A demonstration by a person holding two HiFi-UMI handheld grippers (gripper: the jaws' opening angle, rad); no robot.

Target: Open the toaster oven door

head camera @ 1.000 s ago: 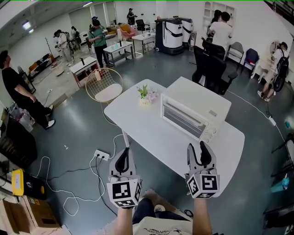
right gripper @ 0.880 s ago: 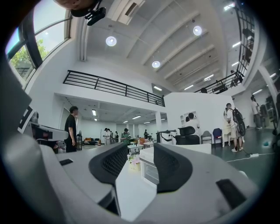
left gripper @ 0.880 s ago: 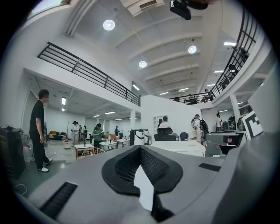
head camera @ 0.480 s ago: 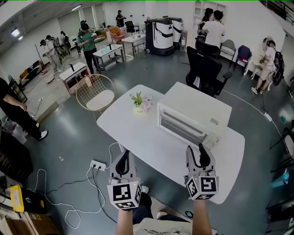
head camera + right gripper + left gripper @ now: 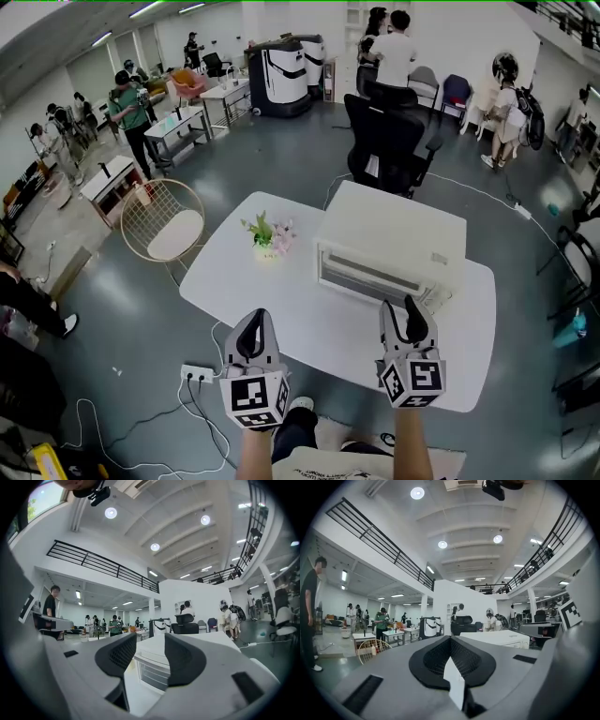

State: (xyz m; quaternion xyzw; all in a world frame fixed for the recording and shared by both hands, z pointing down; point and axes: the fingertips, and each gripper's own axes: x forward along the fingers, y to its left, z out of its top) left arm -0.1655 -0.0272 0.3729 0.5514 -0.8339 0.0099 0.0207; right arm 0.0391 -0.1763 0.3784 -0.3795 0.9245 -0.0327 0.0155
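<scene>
The right claw (image 5: 150, 654) is shown parted in its own view, toaster oven (image 5: 152, 673) framed between; the left claw (image 5: 451, 660) is closed (pads pressed together). Bare worktop (image 5: 305, 323) is seen mid-frame.

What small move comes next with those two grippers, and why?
Probably ease the right gripper forward to the door of the toaster oven: its jaws stand apart and empty, just short of the front, and the door looks shut.
</scene>
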